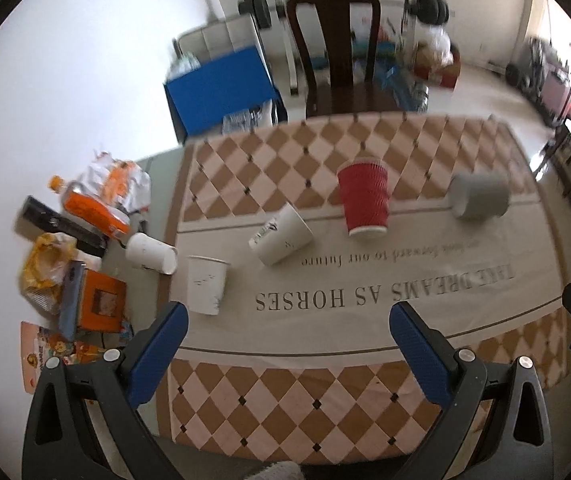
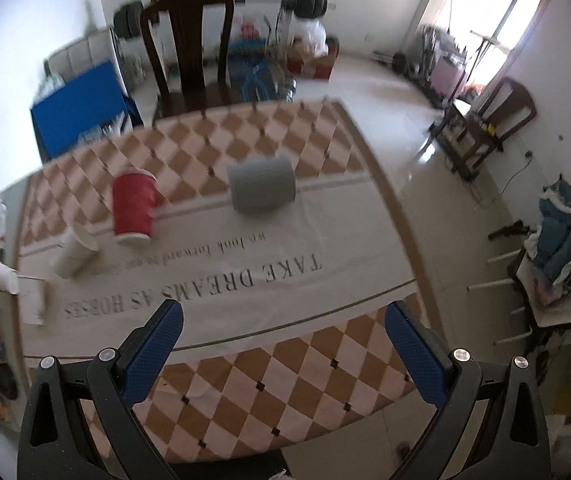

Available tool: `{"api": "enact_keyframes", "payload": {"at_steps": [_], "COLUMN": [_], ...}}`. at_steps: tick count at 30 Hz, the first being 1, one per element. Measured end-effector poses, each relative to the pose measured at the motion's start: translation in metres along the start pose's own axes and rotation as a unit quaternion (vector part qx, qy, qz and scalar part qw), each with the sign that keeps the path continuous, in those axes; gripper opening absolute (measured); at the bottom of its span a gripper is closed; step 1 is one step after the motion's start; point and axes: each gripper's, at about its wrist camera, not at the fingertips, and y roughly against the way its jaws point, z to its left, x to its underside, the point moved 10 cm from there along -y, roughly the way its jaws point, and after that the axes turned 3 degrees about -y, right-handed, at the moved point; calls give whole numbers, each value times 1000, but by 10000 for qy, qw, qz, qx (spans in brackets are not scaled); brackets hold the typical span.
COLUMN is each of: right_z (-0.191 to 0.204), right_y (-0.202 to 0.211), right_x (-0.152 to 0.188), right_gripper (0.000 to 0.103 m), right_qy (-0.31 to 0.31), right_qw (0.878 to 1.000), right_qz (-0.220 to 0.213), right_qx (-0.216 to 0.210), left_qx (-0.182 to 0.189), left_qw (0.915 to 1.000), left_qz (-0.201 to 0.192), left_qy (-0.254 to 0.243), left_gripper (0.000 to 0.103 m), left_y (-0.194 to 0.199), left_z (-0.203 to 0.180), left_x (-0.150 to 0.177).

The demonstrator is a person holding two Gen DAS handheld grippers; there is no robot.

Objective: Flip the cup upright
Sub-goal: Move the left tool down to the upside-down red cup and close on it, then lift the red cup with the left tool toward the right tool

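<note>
both the left gripper [image 1: 287, 318] and right gripper [image 2: 283, 316] hang wide apart over the near edge of the tablecloth [image 1: 365, 380], holding nothing. a red cup [image 1: 363, 198] lies tipped over mid-table (rim nearest), between a grey cup [image 1: 479, 195] and white cups [image 1: 281, 234].

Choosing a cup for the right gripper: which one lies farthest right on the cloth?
The grey cup, lying on its side beyond the red cup; the white cups all sit further left.
</note>
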Motion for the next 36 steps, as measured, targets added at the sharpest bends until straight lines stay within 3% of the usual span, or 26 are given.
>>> {"api": "enact_keyframes", "payload": {"at_steps": [8,15,16,19,25,27,32,36], "right_z": [12,27,29,34,44,44,50,51], "right_y": [-132,-202,-212,-230,-253,-257,-265,-268], "right_x": [-2,-11,-13,-18,-26,-28,-29,-29], "right_gripper": [102,101,101,101,101,101,101,101], "right_qy": [249,473,505,552,618,628,668,666], "right_qw": [9947,9886,9878,9859,9829,9822,9813,9810], "right_qz": [993,1410,1451,1553,1708,1747,1782,1802], "right_qx": [128,231,254,294,299,297,277,270], "left_qx": [133,332,367,529,786,879,988,936], "left_qw": [9949,9908,9906,9884,9849,9820,9760,9785], "left_qz": [998,1310,1318,1422,1537,1667,1933,1836], "left_qy": [-113,-97,-78,-26,99,138,142,65], "left_gripper": [102,102,98,86,84,84,73,70], "left_y": [-105,-162,-168,-185,-213,-224,-249,-253], "left_z": [-46,-67,-70,-76,-87,-89,-94,-96], "left_x": [-18,-53,-59,-76,-102,-104,-96,-97]}}
